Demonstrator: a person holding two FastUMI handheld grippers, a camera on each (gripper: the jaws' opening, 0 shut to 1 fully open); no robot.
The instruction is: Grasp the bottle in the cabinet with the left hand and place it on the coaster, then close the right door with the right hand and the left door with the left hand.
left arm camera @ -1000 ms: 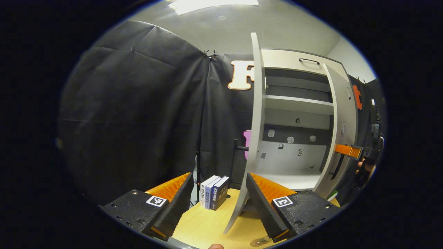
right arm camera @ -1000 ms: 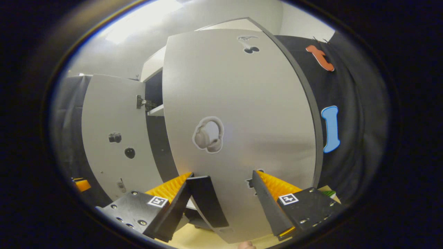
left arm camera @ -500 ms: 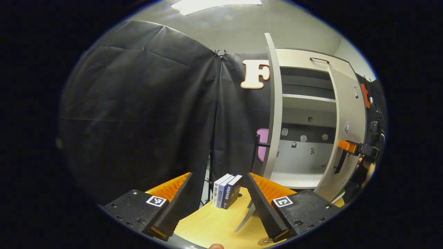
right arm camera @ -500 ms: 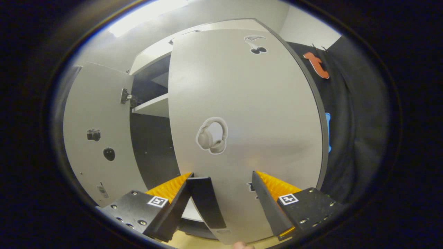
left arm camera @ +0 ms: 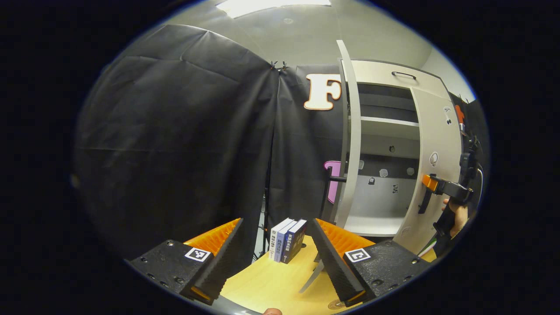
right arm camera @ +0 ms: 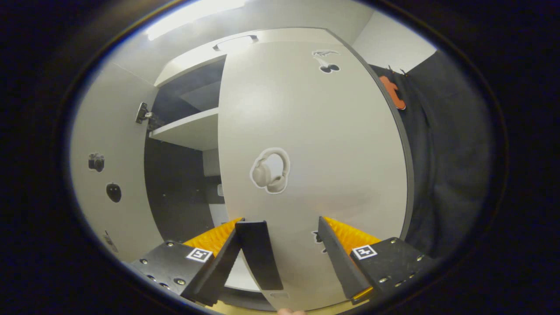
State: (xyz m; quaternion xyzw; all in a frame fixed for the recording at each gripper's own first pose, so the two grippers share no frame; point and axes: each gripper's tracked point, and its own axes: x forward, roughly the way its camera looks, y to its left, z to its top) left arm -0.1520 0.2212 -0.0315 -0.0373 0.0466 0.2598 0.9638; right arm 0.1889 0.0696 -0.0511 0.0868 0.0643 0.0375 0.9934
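Note:
The white cabinet (left arm camera: 385,70) stands on the wooden table (left arm camera: 271,284) with both doors ajar. Its left door (left arm camera: 352,131) is edge-on to me in the left gripper view, just beyond my open left gripper (left arm camera: 275,262), which holds nothing. The right door (left arm camera: 433,131) is swung well inward. My right gripper (left arm camera: 431,183) is up against that door's outer face (right arm camera: 315,131). It is open (right arm camera: 280,262), and the door's black handle (right arm camera: 260,253) stands between its fingers, near the left one. A round coaster (left arm camera: 336,304) peeks out at the bottom edge by my left gripper's right finger.
Three books (left arm camera: 286,239) stand upright on the table left of the cabinet. The left door's inner face (right arm camera: 100,197) and a shelf (right arm camera: 188,129) flank the dark cabinet opening. A hand (left arm camera: 455,216) holds the right gripper at the far right.
The right door has swung further toward the cabinet with my right gripper against it, and the opening has narrowed. The left gripper has shifted slightly; the left door stays open.

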